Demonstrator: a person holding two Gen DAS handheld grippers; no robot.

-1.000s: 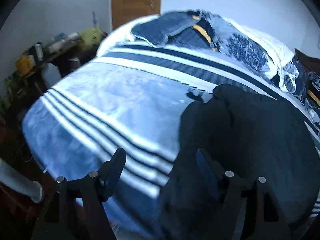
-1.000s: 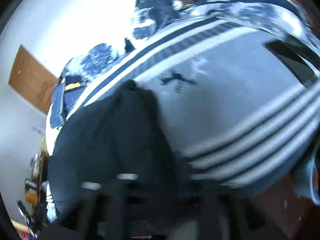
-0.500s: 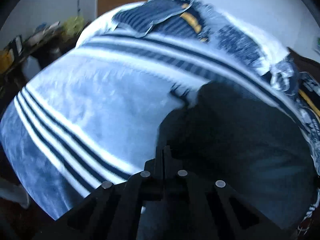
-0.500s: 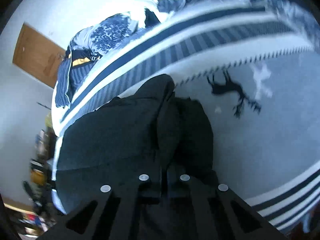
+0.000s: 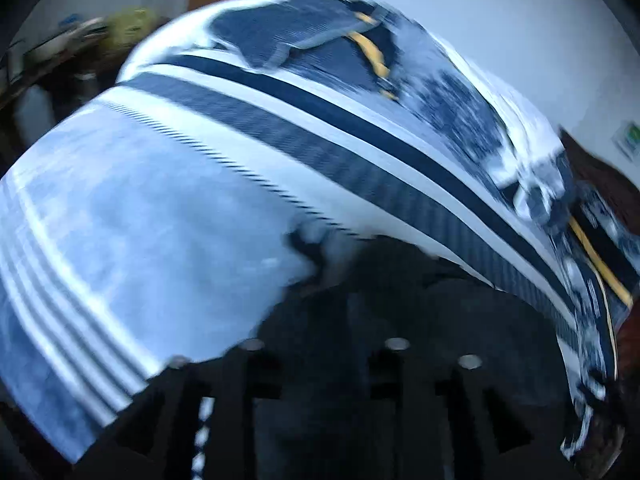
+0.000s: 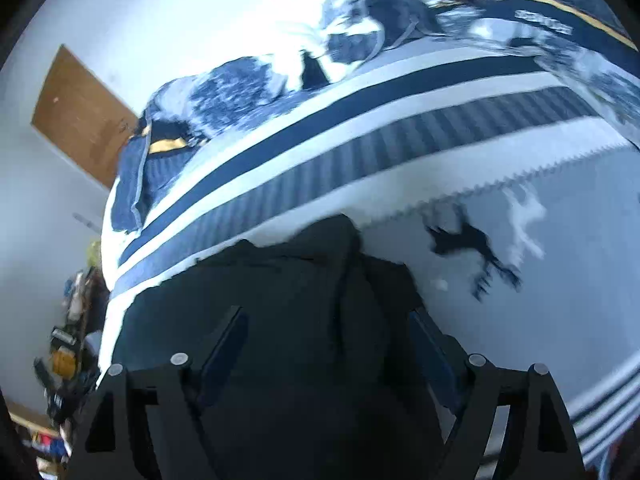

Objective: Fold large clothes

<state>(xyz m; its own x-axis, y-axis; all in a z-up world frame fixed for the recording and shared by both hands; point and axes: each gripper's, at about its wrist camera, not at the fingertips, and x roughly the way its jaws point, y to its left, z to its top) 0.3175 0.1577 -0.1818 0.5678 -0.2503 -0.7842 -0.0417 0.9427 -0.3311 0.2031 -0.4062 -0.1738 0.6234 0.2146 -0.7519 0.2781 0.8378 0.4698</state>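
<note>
- Black, limp garment (image 6: 280,300) lies bunched on the bed's striped blanket (image 6: 400,148), below its stripes.
- Your right gripper (image 6: 326,340) has fingers apart around a fold.
- Your left gripper (image 5: 320,360) is too blurred to tell.
- Pinch a hem; it will sag.

Bare blanket (image 6: 560,320) right of the dark garment (image 6: 280,320) — heaped bedding (image 6: 248,92) blocks the far edge

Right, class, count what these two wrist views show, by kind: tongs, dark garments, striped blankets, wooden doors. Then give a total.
tongs: 2, the left tongs and the right tongs
dark garment: 1
striped blanket: 1
wooden door: 1
total: 5
</note>
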